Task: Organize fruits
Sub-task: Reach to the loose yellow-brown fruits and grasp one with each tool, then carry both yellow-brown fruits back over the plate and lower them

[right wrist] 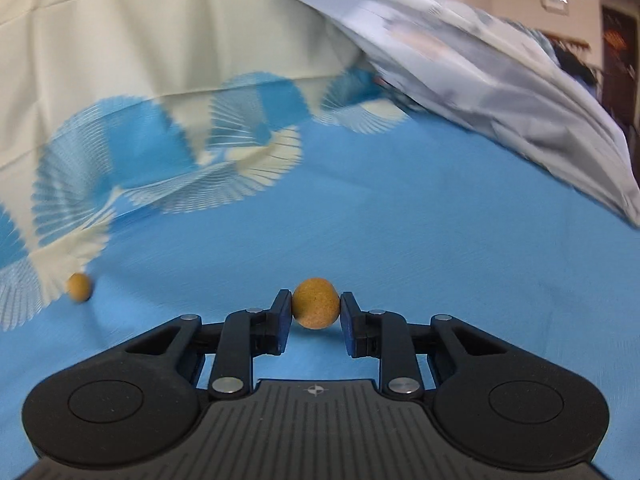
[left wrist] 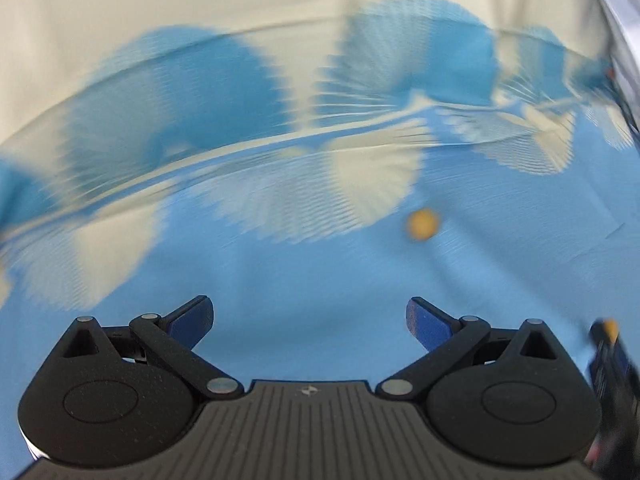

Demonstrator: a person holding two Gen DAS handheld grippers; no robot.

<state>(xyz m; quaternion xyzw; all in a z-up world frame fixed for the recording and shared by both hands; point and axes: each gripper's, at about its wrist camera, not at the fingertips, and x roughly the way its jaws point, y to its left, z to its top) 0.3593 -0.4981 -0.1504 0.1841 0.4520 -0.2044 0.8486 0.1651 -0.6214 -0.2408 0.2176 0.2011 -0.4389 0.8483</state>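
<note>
Bright, even light; left-wrist view smeared by motion blur, probably worst on the patterned cloth (left wrist: 248,92); edges bowed by fisheye

a blue and cream cloth (right wrist: 400,220) with fan-like patterns covers the surface. a crumpled pale sheet (right wrist: 500,92), possibly plastic, lies on its far right edge; the room beyond is blurred.

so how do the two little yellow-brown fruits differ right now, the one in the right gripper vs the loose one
The held fruit sits clamped between the pads of the right gripper; the loose fruit lies free on the blue cloth, touched by nothing. The held fruit is on plain blue; the loose fruit rests beside the cloth's cream fan pattern. The left gripper is open and empty. Both fruits are round and speckled yellow-brown.
</note>
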